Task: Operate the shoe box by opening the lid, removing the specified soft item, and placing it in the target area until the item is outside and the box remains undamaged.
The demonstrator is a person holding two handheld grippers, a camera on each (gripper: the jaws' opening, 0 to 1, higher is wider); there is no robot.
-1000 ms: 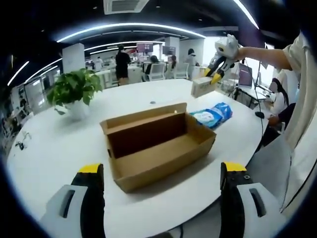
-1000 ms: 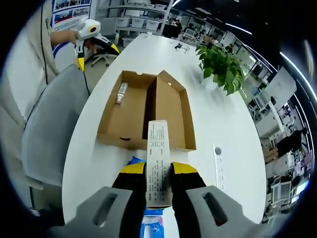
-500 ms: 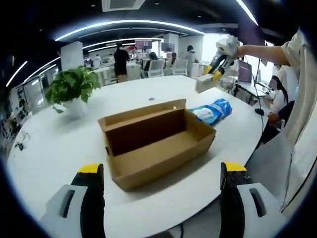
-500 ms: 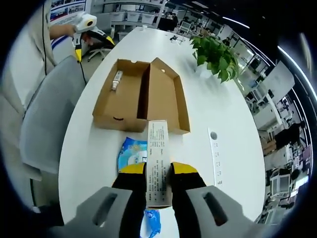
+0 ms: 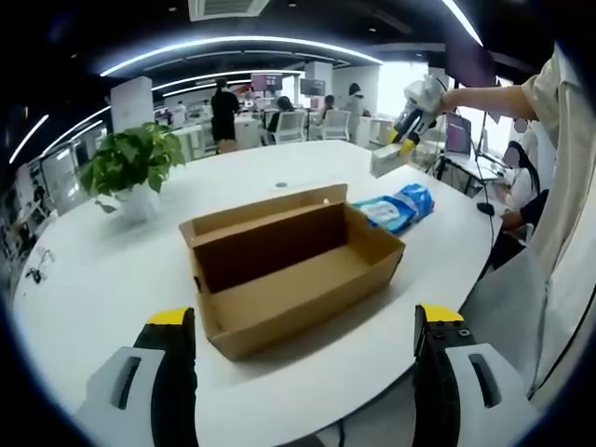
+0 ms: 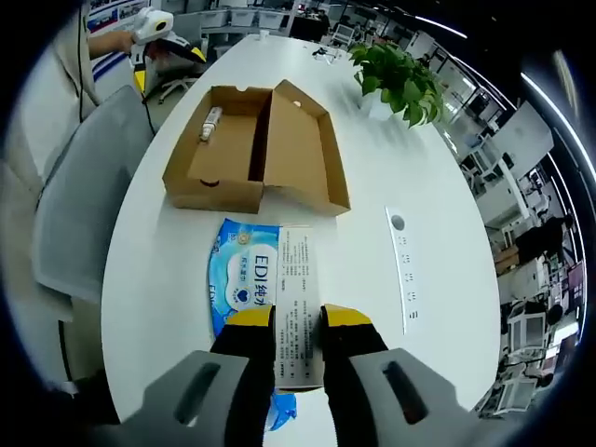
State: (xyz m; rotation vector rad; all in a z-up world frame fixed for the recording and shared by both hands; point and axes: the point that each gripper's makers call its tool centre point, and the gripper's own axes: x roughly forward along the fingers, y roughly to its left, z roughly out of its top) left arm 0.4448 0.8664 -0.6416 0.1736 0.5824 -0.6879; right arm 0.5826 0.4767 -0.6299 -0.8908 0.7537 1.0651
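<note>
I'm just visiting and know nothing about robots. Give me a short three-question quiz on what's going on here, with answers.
1. True or false: the shoe box lid is open.
2. What does the right gripper hold? A) a plant B) a small white carton C) nothing
3. Fill in: the blue wipes pack lies on the ___, outside the box.

Key: 1 true. 2 B; its fingers clamp it. 3 table. The left gripper is open.

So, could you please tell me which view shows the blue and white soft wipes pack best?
The right gripper view: the blue and white soft wipes pack lies close, its printed face readable. The left gripper view shows it small, beyond the open brown cardboard shoe box.
</note>
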